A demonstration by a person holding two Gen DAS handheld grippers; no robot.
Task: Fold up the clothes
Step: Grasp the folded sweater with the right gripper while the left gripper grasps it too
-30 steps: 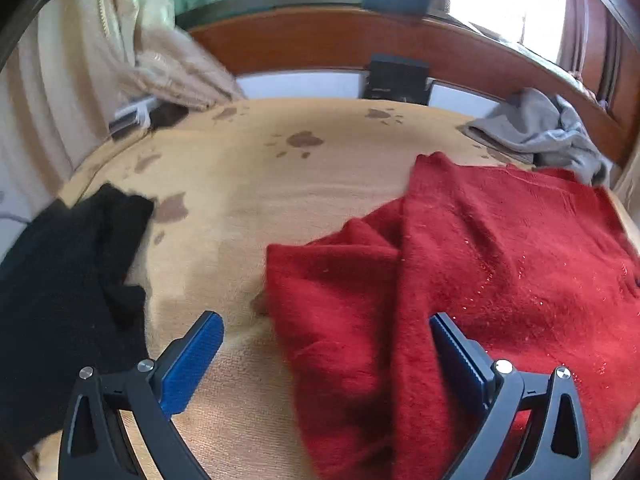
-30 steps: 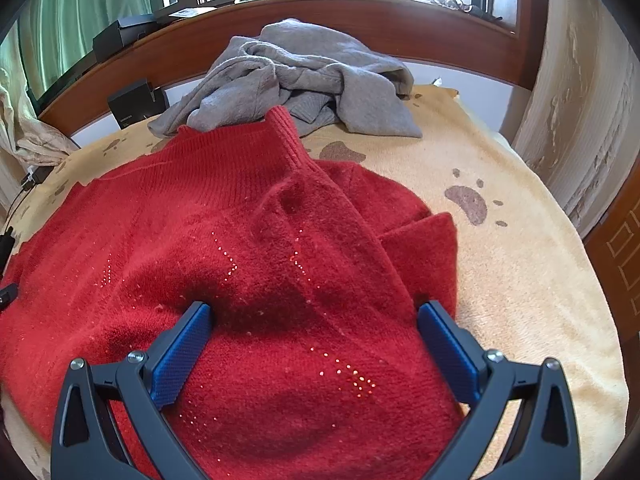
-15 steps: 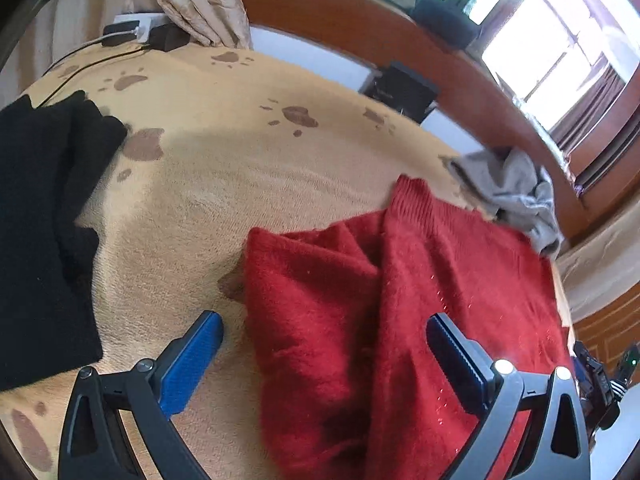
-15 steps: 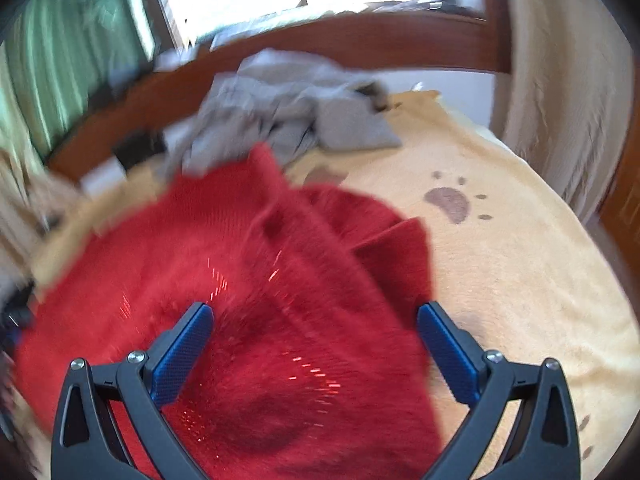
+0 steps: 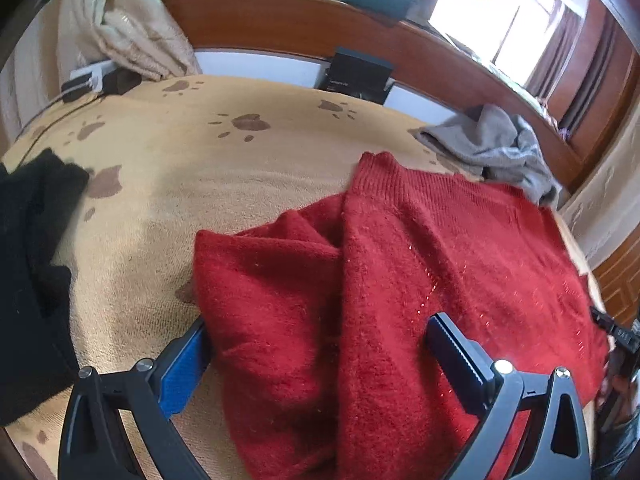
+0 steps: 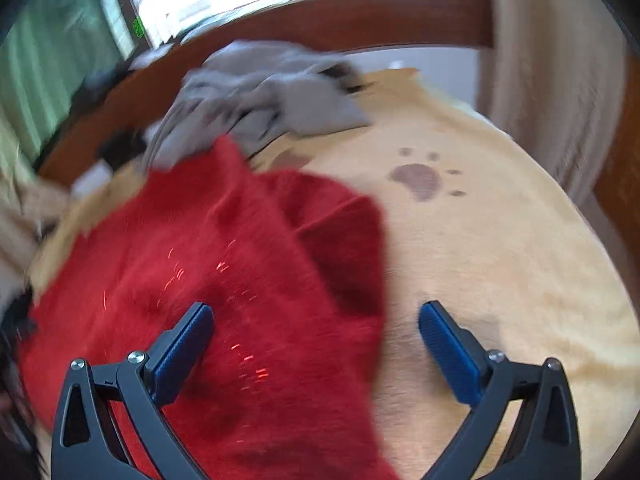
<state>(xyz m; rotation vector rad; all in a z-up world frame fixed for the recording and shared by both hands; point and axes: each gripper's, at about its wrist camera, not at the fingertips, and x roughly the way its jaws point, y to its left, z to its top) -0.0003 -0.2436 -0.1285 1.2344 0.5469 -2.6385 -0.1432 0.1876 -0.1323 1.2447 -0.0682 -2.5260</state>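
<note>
A fuzzy red sweater (image 5: 400,280) lies spread on the tan paw-print blanket (image 5: 200,168), with one sleeve folded over at its left side. My left gripper (image 5: 320,356) is open and straddles that folded left edge. In the right wrist view, which is motion-blurred, the red sweater (image 6: 224,280) fills the left and middle. My right gripper (image 6: 316,340) is open over the sweater's right edge, with its right finger over bare blanket (image 6: 500,260).
A crumpled grey garment (image 5: 492,148) lies at the far side by the wooden headboard (image 5: 304,28); it shows in the right wrist view (image 6: 272,92) too. A black garment (image 5: 28,280) lies at the left. A black box (image 5: 356,76) and a power strip (image 5: 86,78) sit near the headboard.
Both grippers have shifted outward: the left now straddles the sweater's left folded edge, the right has swung to the sweater's right edge. Both stay open. The sweater has not moved.
</note>
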